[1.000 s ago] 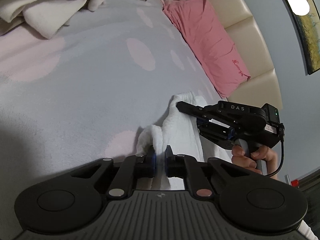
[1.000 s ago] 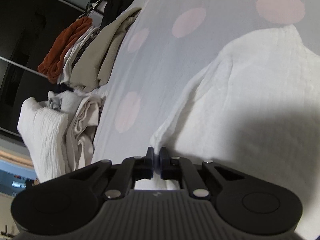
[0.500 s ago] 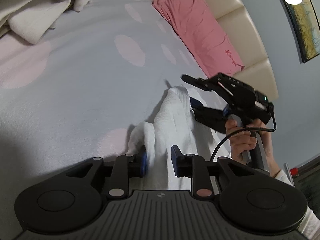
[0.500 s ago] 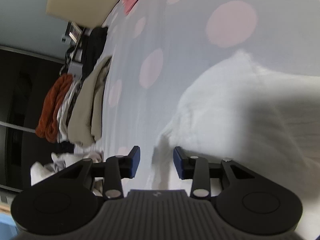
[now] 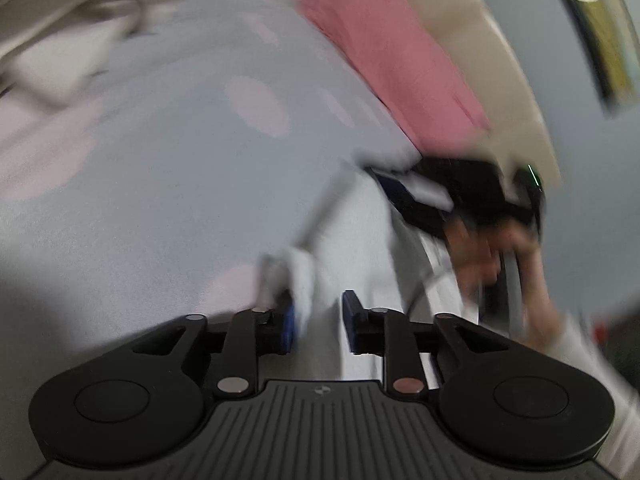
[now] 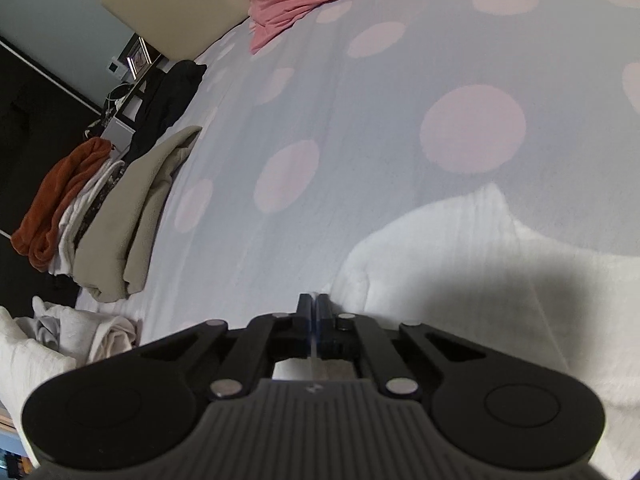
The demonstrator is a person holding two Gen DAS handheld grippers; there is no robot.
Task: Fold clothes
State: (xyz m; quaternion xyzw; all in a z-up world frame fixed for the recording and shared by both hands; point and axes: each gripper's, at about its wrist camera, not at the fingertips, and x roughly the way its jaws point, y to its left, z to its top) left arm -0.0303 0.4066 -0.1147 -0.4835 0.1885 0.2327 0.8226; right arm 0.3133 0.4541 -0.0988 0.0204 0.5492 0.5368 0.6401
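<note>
A white textured garment (image 6: 460, 264) lies folded on the polka-dot bedsheet (image 6: 360, 140). My right gripper (image 6: 315, 306) is shut, its tips at the garment's left edge, and no cloth shows pinched between the pads. The left wrist view is motion-blurred. There my left gripper (image 5: 318, 320) stands open over the same garment (image 5: 352, 232), a bunched fold touching its left finger. The right gripper (image 5: 460, 200) and the hand (image 5: 480, 248) holding it appear blurred beyond the garment's right side.
A pink pillow (image 5: 392, 52) leans on the beige headboard (image 6: 172, 0). Beige, white and orange clothes (image 6: 120, 208) are piled along the bed's far edge. More white cloth (image 6: 80, 328) lies at the lower left. A nightstand with a picture frame (image 6: 138, 58) stands beyond.
Both grippers let go of the white garment half a second ago. The left stays open and is moving fast. The right has shut again and pulled back from the garment.
</note>
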